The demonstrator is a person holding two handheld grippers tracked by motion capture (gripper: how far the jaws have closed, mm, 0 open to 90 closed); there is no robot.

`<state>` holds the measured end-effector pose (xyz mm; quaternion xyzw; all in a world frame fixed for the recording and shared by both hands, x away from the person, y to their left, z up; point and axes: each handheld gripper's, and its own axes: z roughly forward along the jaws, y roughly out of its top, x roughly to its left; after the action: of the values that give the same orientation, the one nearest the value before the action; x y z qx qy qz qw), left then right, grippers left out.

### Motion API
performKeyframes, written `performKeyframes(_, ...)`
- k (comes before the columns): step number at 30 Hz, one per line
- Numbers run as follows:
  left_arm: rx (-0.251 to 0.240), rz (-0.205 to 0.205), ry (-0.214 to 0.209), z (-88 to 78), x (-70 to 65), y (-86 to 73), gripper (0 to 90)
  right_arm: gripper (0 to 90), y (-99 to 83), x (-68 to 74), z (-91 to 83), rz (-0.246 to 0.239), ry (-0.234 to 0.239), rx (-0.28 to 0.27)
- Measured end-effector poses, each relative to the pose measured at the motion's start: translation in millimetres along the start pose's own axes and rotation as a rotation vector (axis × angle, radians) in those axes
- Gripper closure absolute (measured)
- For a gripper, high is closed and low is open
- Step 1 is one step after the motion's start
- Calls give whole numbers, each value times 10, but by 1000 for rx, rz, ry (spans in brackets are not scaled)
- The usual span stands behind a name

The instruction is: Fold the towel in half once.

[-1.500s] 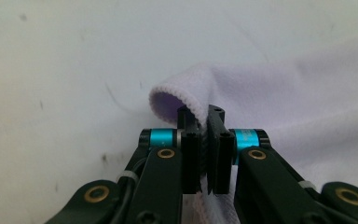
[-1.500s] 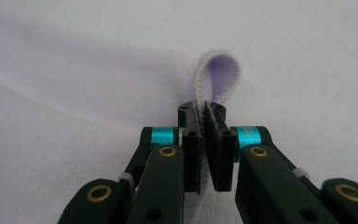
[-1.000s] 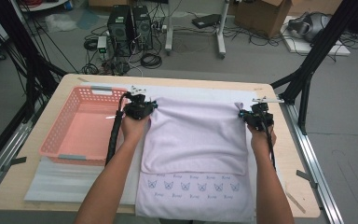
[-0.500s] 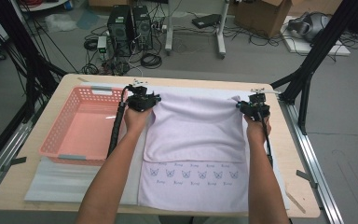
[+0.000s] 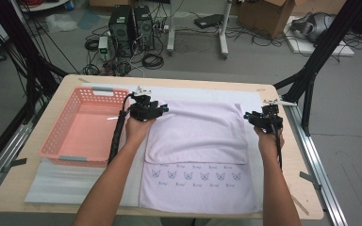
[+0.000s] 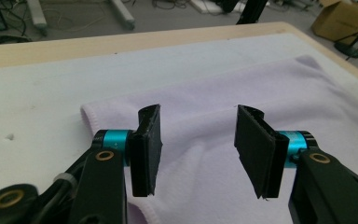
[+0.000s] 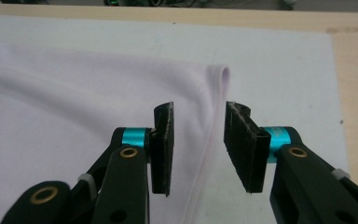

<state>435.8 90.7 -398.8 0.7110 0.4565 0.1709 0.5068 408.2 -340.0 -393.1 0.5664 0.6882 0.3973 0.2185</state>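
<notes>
Spanning the middle of the high view, the wooden bench (image 5: 283,94) carries a white foam sheet (image 5: 207,93), and on that sheet lies the lilac towel (image 5: 195,136). The towel is folded over on itself: its doubled upper part fills the centre of the frame, and a single layer printed with a row of small butterflies (image 5: 195,175) runs down to the bench's near edge at the bottom centre. A pink plastic basket (image 5: 82,127) sits at the left of the frame, just beside the towel, with a strip of clear bubble wrap (image 5: 70,181) below it.

Two forearms rise from the bottom edge. The left claw (image 5: 156,107) sits at the upper left corner of the fold and the right claw (image 5: 256,117) at its upper right corner.

Both claws have just been opening. In the left gripper view the left claw (image 6: 198,140) stands released, its two black pads (image 6: 149,149) well apart above the towel (image 6: 205,186), with cloth showing between them and nothing pinched. In the right gripper view the right claw (image 7: 198,140) is likewise released, straddling the towel's hemmed side edge (image 7: 205,154), which runs up the gap to the rounded corner (image 7: 223,73) in the upper middle of the frame.
</notes>
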Motion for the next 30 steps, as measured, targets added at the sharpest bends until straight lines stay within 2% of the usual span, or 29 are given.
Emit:
performKeyframes(3,-4,8,-19,-75,-63,-38,515,616,-133,19,-83,-9,12,25)
performKeyframes(4,9,12,-24,-95,-88,-44,513,607,-161,26,-101,-8,22,52)
performKeyframes(7,-18,34,-25,-172,-164,-105,538,612,-271,87,-189,-29,31,45)
performKeyframes(9,-18,26,-44,-210,-199,-153,532,612,-347,124,-230,-45,41,54)
performKeyframes(13,-33,50,-66,-323,-272,-261,515,606,-504,190,-330,-66,59,59)
performKeyframes(16,-45,53,-81,-418,-300,-338,516,602,-622,241,-404,-86,71,57)
performKeyframes(21,-54,65,-93,-574,-337,-465,517,571,-782,296,-518,-63,104,38)
performKeyframes(24,-21,66,-84,-658,-367,-564,533,551,-865,349,-589,-62,123,39)
performKeyframes(27,-17,60,-94,-764,-380,-666,546,543,-938,392,-660,-70,137,29)
performKeyframes(30,-6,61,-83,-863,-384,-798,555,542,-998,431,-728,-78,146,26)
